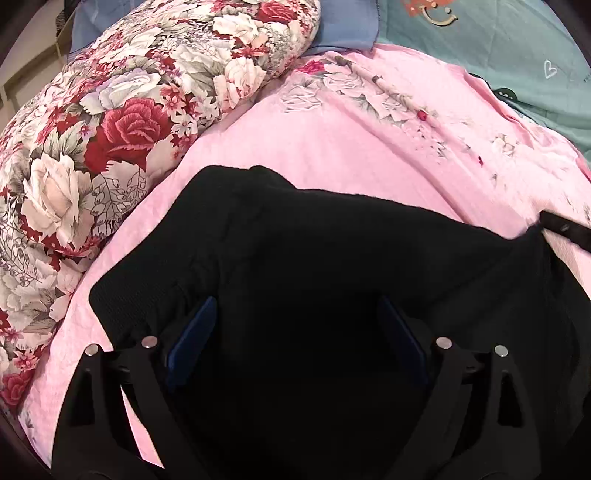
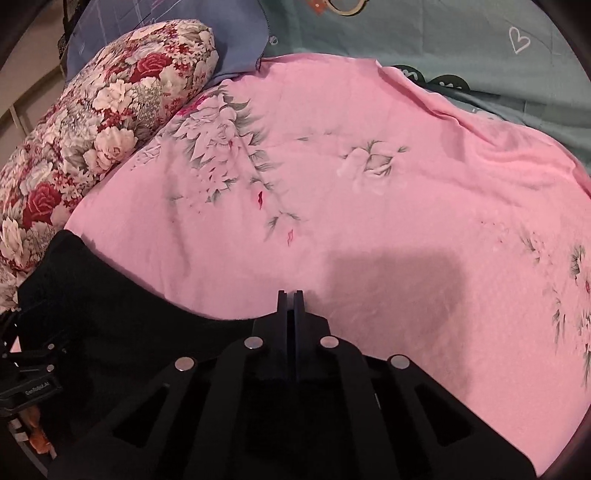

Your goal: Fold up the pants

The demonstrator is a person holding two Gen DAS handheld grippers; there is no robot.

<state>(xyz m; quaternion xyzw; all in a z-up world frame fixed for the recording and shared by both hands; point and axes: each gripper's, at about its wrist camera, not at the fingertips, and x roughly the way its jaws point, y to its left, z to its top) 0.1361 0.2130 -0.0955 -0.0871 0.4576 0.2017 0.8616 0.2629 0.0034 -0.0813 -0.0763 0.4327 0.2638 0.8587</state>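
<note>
Black pants [image 1: 295, 240] lie on a pink flowered sheet [image 1: 369, 147]. My left gripper [image 1: 295, 321] is open, its blue-padded fingers [image 1: 192, 332] spread wide just above the middle of the pants. The right gripper's dark finger shows at the pants' right edge [image 1: 565, 229] in the left wrist view. In the right wrist view my right gripper [image 2: 290, 295] is shut at the edge of the pants [image 2: 129, 332], which spread to the left; whether cloth is pinched between the fingers I cannot tell. The left gripper's body [image 2: 29, 369] shows at the far left.
A rolled quilt with red and white flowers [image 1: 110, 129] lies along the left of the sheet. A blue pillow [image 1: 343, 26] and a teal cover [image 1: 517, 55] lie beyond. The pink sheet [image 2: 406, 221] stretches right of the pants.
</note>
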